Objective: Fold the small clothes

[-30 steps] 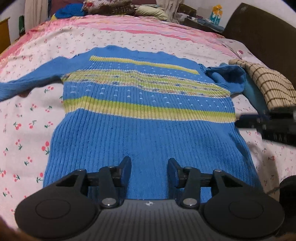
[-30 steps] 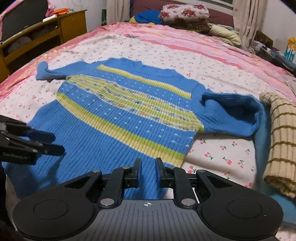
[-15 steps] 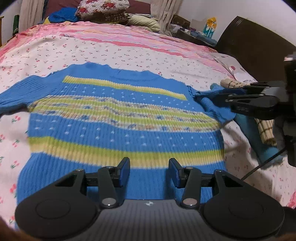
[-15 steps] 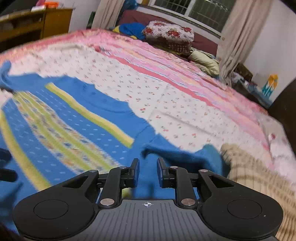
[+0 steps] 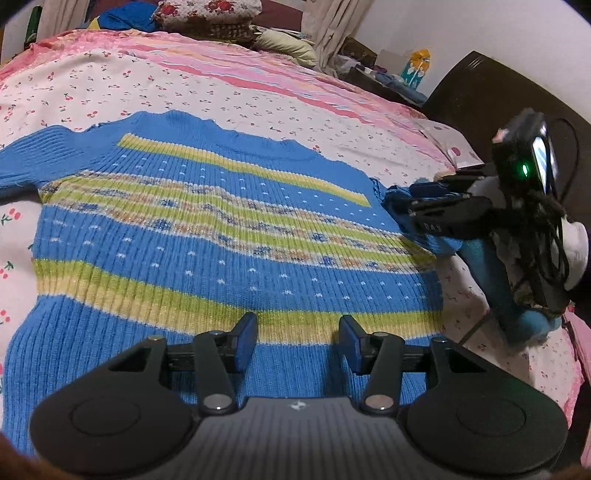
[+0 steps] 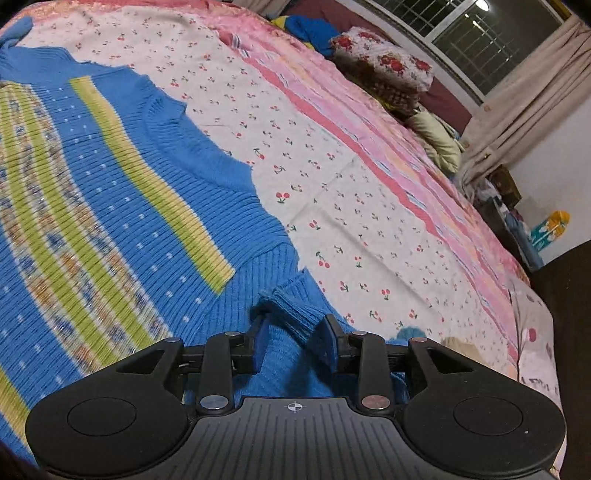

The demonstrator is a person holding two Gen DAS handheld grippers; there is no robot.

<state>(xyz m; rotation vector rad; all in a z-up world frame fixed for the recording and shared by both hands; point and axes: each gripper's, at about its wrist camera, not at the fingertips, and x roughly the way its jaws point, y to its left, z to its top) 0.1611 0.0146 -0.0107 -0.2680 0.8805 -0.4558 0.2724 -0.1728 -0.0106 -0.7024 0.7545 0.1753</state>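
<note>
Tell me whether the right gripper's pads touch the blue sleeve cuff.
Cannot tell. In the right wrist view the sleeve cuff sits between the right gripper's fingers, whose jaws have just been opening; no gap or press shows plainly.

So the bed [image 5: 258, 99] has a pale sheet dotted with little cherries, with pink stripes running further back. A blue ribbed sweater [image 5: 207, 236] with lime and yellow bands lies flat right on it, front up, one sleeve [image 6: 291, 310] bunched at its side. At the far end there's a floral pillow [image 6: 384, 62], something blue [image 6: 306, 29] and a beige cushion [image 6: 439, 140] piled together.
</note>
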